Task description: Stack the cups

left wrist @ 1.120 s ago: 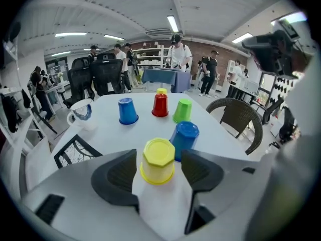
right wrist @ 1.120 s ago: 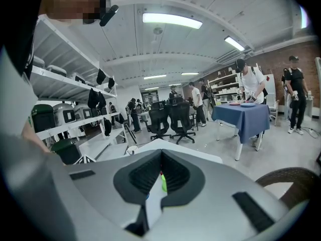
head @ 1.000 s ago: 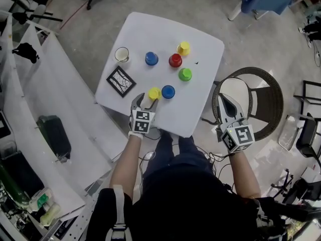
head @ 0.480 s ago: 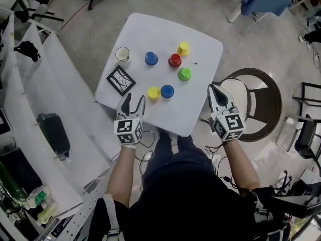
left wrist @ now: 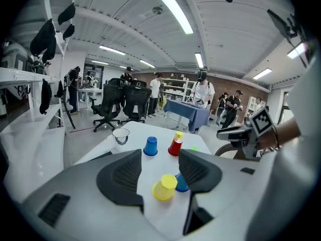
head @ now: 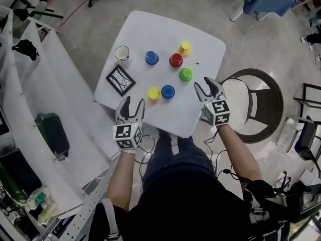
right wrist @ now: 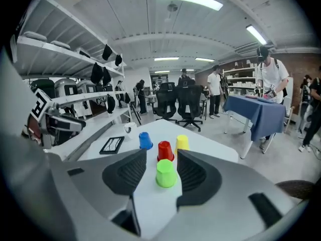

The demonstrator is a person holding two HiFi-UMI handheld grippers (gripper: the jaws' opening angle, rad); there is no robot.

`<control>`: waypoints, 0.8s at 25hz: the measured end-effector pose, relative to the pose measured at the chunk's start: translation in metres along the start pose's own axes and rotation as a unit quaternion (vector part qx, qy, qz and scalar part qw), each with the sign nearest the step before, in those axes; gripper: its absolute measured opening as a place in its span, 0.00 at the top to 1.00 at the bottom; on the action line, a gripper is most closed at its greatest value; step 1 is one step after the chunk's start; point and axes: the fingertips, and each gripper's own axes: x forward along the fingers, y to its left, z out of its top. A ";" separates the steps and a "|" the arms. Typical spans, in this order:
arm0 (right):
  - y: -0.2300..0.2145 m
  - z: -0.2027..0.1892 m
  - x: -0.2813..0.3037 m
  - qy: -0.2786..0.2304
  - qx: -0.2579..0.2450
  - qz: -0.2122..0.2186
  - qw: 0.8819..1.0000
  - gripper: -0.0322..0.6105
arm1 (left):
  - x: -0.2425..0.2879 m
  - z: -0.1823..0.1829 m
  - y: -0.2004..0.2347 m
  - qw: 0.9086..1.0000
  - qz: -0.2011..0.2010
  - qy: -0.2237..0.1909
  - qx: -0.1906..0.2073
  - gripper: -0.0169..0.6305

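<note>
Head view is laying out the whole job, and by my reading none of it is done yet: six cups are sitting upside down and single on the white table (head: 150, 29), with nothing nested on anything. A far blue cup (head: 151, 57), a red cup (head: 175, 60) and a far yellow cup (head: 184, 47) are standing across the upper middle of the frame. A green cup (head: 185, 75) is sitting just below the red one. A near yellow cup (head: 154, 93) and a near blue cup (head: 168, 91) are sitting side by side at centre (touching or only just apart, I cannot tell). Every stacking move is left to do.

The left gripper (head: 133, 103) is hovering at the table's lower edge, its jaws standing well apart and holding nothing. The right gripper (head: 205, 84) is pointing at the green cup from the lower right; its jaws have just been opening and are gaping now, with nothing between the pads.

Right gripper view is framing the green cup (right wrist: 165, 173) in the gap of the jaws, but only the head view is showing that the cup is lying ahead of the tips, not inside them. That view is also missing the near pair, which the left gripper view is catching. There the near yellow cup (left wrist: 164, 187) is sitting ahead of the open jaws, and the near blue cup (left wrist: 181, 183) is half hidden behind the right-hand jaw.
</note>
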 end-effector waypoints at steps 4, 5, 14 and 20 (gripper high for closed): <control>-0.008 -0.028 0.035 0.039 0.007 0.004 0.999 0.63 | 0.003 -0.005 0.002 1.000 0.005 0.010 -0.001 0.62; -0.010 -0.032 0.044 0.047 0.009 0.006 0.999 0.63 | 0.004 -0.006 0.003 1.000 0.006 0.011 -0.001 0.62; -0.002 -0.069 0.100 0.124 -0.017 0.034 0.992 0.52 | 0.014 -0.009 0.006 1.000 0.015 0.023 -0.006 0.63; -0.002 -0.078 0.114 0.145 -0.034 0.030 0.988 0.53 | 0.016 -0.010 0.010 0.999 0.018 0.027 -0.006 0.63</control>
